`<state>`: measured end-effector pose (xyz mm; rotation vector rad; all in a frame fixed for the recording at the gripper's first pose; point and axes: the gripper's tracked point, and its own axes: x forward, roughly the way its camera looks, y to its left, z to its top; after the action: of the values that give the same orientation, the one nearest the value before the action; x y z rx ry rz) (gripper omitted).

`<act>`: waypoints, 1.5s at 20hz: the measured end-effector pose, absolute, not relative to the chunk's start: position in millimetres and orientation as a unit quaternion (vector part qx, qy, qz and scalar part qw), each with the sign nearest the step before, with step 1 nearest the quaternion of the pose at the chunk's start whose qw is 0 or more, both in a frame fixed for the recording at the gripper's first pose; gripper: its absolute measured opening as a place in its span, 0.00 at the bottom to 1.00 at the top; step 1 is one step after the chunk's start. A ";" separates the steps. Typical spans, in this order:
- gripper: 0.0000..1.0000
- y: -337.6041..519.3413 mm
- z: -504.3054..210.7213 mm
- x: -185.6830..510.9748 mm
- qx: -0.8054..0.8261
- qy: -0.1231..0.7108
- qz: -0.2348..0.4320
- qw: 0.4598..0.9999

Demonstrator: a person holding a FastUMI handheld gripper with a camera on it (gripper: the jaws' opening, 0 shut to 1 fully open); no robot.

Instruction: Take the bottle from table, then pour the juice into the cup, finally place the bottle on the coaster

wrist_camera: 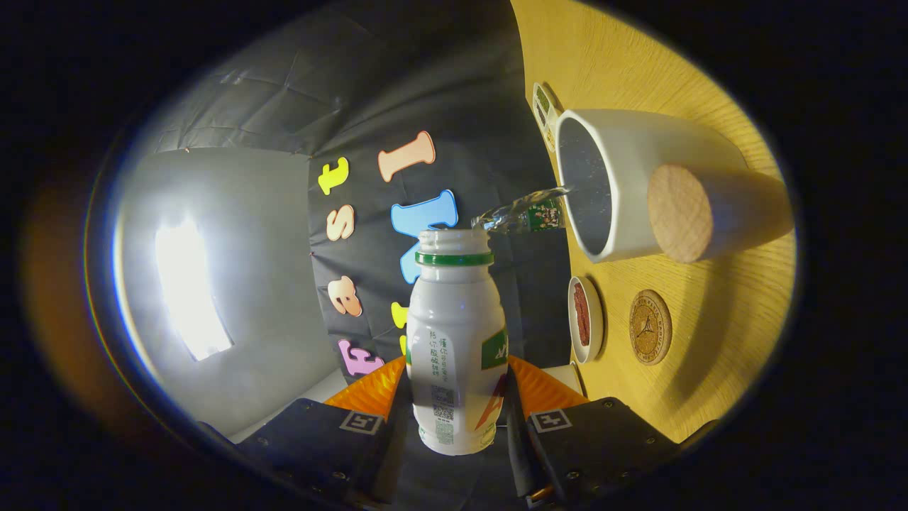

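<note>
Claw (454,397) clamped on tilted bottle (454,341), its mouth aimed at the cup (624,177), juice (521,213) streaming in; coaster (650,326) near cup.

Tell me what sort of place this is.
Likely a staged recording booth, not a real kitchen: a black cloth wall backs a wooden table set with a cup and cork coaster. The gripper is shut on the bottle, pouring.

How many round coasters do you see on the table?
1. The coaster lies on the table beside a small dish, below the cup. The hand-held gripper holds the bottle.
</note>
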<state>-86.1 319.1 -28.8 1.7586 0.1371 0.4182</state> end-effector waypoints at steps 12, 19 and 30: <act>0.61 320.0 -27.0 -86.0 0.772 0.057 0.182 0.606; 0.61 319.7 -25.7 -86.1 0.774 0.052 0.183 0.603; 0.61 319.7 -23.6 -85.3 0.781 0.047 0.184 0.595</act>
<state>-85.3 319.7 -23.6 1.8153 0.1081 0.4274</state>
